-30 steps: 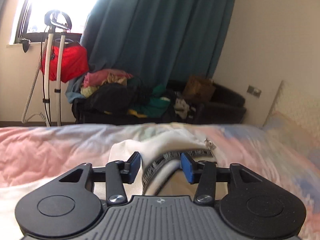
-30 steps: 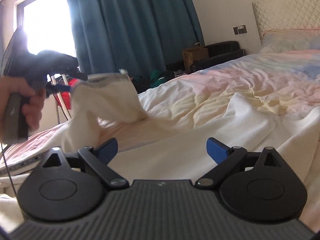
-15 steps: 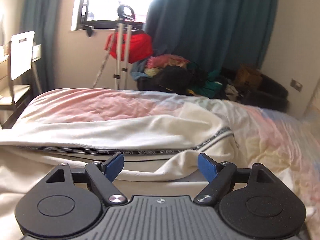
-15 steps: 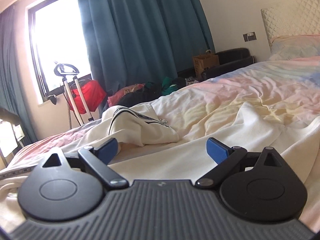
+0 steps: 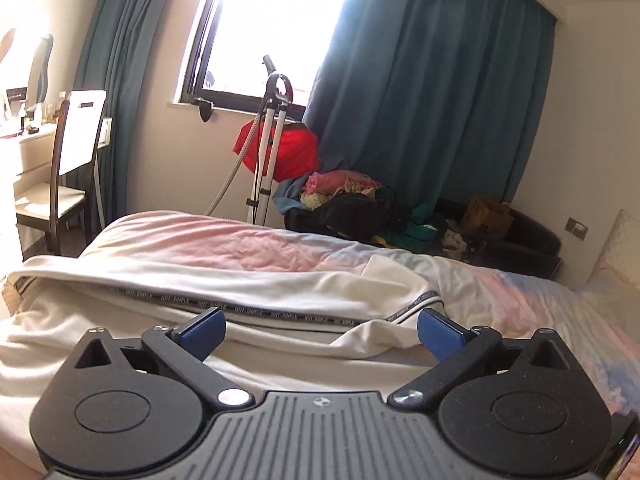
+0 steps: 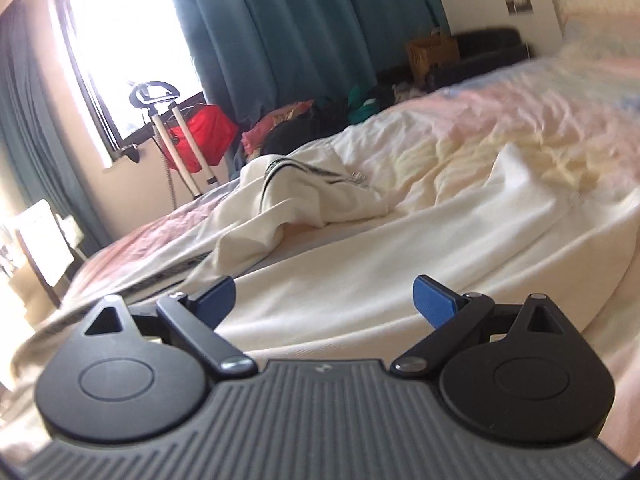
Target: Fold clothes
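A cream-white garment [image 5: 256, 292] with a black lettered band [image 5: 280, 312] lies spread on the bed, one part folded over towards the far side. My left gripper [image 5: 320, 330] hovers just in front of that band, its jaws still opening wide, with nothing pinched between the blue pads. In the right wrist view the same garment [image 6: 360, 264] stretches across the bed, its folded part [image 6: 312, 196] bunched further back. My right gripper [image 6: 324, 300] stands open above the flat white cloth, holding nothing.
The bed [image 5: 248, 244] has a pink, yellow and blue pastel sheet. Beyond it stand a clothes steamer pole [image 5: 268, 148] with a red item, a heap of clothes [image 5: 352, 200], teal curtains, a dark sofa [image 5: 520, 232], and a chair [image 5: 68, 168] at the left.
My left gripper let go of the garment's banded edge, opened wide and drew back to the left. The lifted part now lies folded on the bed. The right gripper tilted and stayed open.
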`<state>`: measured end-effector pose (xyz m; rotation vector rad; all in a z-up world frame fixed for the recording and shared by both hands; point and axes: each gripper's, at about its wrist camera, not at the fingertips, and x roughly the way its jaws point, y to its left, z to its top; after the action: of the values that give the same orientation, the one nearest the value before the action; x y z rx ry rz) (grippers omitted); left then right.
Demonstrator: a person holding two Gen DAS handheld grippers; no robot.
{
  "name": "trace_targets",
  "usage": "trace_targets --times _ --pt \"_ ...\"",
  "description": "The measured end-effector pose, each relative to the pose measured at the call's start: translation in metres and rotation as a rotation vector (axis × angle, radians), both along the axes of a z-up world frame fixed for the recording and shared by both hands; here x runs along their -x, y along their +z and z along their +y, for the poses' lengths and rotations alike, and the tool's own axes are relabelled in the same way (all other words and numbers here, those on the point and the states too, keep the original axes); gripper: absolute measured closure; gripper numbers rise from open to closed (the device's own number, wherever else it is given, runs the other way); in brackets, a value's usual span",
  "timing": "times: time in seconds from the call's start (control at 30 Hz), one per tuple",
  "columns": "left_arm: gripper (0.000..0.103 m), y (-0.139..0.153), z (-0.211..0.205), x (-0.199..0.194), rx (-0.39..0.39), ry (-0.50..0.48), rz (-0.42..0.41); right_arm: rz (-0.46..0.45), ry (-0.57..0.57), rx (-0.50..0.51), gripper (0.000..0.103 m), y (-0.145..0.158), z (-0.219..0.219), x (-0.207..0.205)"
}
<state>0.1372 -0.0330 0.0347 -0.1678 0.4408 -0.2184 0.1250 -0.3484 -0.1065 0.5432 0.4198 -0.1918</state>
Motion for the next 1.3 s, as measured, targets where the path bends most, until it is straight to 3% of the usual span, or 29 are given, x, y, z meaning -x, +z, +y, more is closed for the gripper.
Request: trace_targets --times 0.13,0.2,0.27,0.4,0.47,0.57,0.67,0.87,0.93,1.0,1.03,1.1,1.17,1.3 --pt "0.000 -0.035 0.022 0.011 -0.063 0.026 0.018 0.016 0.076 -0.306 0.006 0.002 -0.004 -0.030" --pt "0.000 -0.046 0.032 0.011 -0.064 0.010 0.045 0.007 0.030 -0.457 0.006 -0.004 -0.013 -0.055" --pt "0.000 -0.050 0.041 0.009 -0.026 0.012 0.060 -0.013 -0.048 -0.591 0.006 -0.010 -0.024 -0.079" --pt "0.000 -0.062 0.062 -0.005 0.104 0.008 0.103 -0.087 -0.218 -0.668 0.006 -0.020 -0.037 -0.120" --pt "0.000 -0.070 0.071 -0.016 0.157 0.014 0.137 -0.102 -0.318 -0.775 0.005 -0.039 -0.043 -0.142" --pt "0.000 -0.088 0.075 -0.037 0.181 0.017 0.195 -0.059 -0.376 -0.913 0.005 -0.071 -0.050 -0.176" --pt "0.000 -0.107 0.067 -0.059 0.196 0.015 0.258 -0.117 -0.429 -0.891 0.004 -0.087 -0.058 -0.201" --pt "0.000 -0.130 0.055 -0.086 0.214 0.002 0.317 -0.126 -0.401 -0.877 0.004 -0.093 -0.087 -0.246" --pt "0.000 -0.133 0.052 -0.091 0.209 0.009 0.320 -0.115 -0.409 -0.833 0.025 -0.085 -0.096 -0.252" --pt "0.000 -0.136 0.049 -0.095 0.201 0.018 0.322 -0.070 -0.450 -0.752 0.067 -0.075 -0.104 -0.252" --pt "0.000 -0.136 0.049 -0.095 0.196 0.020 0.321 -0.054 -0.477 -0.703 0.083 -0.069 -0.108 -0.250" --pt "0.000 -0.136 0.047 -0.095 0.183 0.028 0.315 -0.042 -0.574 -0.480 0.090 -0.042 -0.113 -0.238" --pt "0.000 -0.133 0.045 -0.092 0.171 0.035 0.304 -0.054 -0.551 -0.382 0.092 -0.028 -0.125 -0.231" --pt "0.000 -0.125 0.041 -0.083 0.154 0.019 0.269 -0.046 -0.535 -0.288 0.092 -0.027 -0.145 -0.203"
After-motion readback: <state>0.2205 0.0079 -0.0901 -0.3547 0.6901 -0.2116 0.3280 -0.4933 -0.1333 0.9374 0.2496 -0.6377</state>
